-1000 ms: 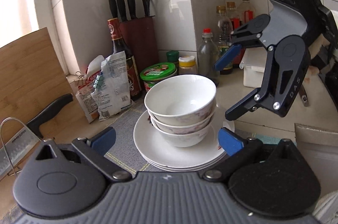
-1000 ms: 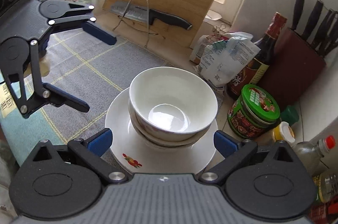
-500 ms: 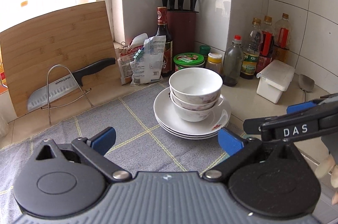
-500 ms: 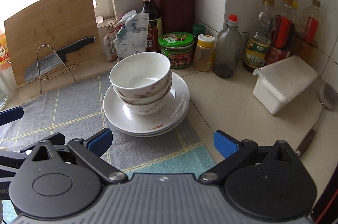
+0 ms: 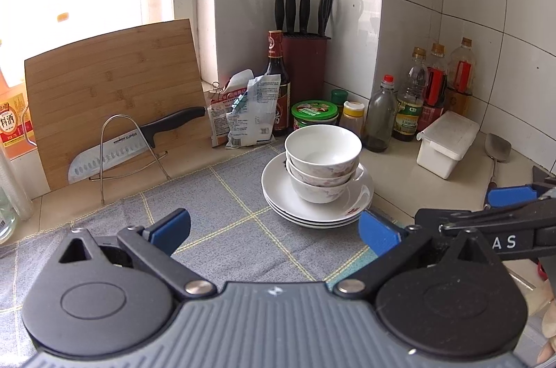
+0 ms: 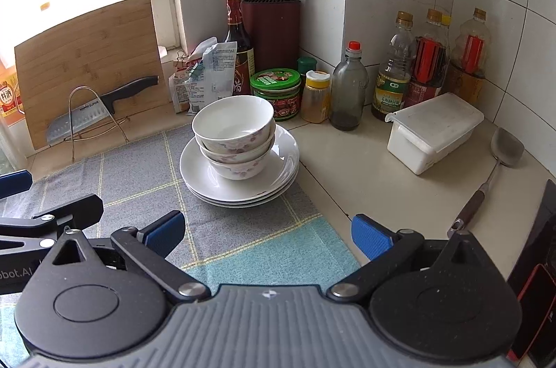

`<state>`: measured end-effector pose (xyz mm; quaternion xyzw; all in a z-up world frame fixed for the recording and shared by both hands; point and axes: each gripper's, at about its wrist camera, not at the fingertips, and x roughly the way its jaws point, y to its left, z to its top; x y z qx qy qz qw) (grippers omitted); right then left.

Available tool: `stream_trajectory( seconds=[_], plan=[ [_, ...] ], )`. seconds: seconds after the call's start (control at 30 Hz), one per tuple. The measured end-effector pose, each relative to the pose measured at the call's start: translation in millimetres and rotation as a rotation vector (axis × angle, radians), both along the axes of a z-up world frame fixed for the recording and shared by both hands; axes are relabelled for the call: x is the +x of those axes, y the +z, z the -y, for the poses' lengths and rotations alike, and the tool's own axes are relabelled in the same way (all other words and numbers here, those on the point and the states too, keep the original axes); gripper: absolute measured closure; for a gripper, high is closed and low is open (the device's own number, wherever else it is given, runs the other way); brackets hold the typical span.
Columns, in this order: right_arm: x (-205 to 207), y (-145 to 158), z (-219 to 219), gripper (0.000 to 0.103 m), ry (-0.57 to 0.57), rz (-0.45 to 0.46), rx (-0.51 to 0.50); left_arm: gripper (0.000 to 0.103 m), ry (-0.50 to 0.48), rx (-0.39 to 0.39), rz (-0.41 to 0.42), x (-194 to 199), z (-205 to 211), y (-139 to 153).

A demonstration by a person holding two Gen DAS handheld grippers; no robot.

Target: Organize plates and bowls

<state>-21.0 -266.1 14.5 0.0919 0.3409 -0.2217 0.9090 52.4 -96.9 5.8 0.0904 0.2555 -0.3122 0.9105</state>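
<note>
1. Bowls (image 5: 323, 159): three white bowls are nested one inside the other, upright, on top of a stack of white plates (image 5: 278, 190). The plates rest on a grey checked cloth (image 5: 222, 211) at its far right edge, next to the bare counter (image 6: 365, 180).
2. Behind the stack, along the tiled wall, stand a green-lidded jar (image 5: 314, 112), a dark sauce bottle (image 5: 277, 83), a knife block (image 5: 305, 69) and a few opened packets (image 5: 243, 111).
3. To the left, a wooden cutting board (image 5: 111, 90) leans against the wall, with a knife (image 5: 132, 142) lying in a wire stand in front of it.
4. To the right of the stack sit several oil and sauce bottles (image 6: 392, 79), a white lidded box (image 6: 434, 131) and a spatula (image 6: 500, 159) flat on the counter.
5. The left gripper (image 5: 274, 229) hangs above the cloth, short of the plates; its blue-padded fingers are spread wide and hold nothing.
6. The right gripper (image 6: 267, 234) is likewise short of the stack, fingers wide apart and empty.
7. Each gripper shows at the edge of the other's view, side by side and apart.
</note>
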Motion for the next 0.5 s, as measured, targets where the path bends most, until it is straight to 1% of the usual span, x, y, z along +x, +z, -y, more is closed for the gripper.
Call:
stream_trajectory(
  seconds=[0.5],
  plan=[
    [1.6,2.0,-6.3,0.0,-0.005,-0.003,-0.014,0.001,0.007,0.004,-0.011,2.4,-2.8,1.7]
  ],
)
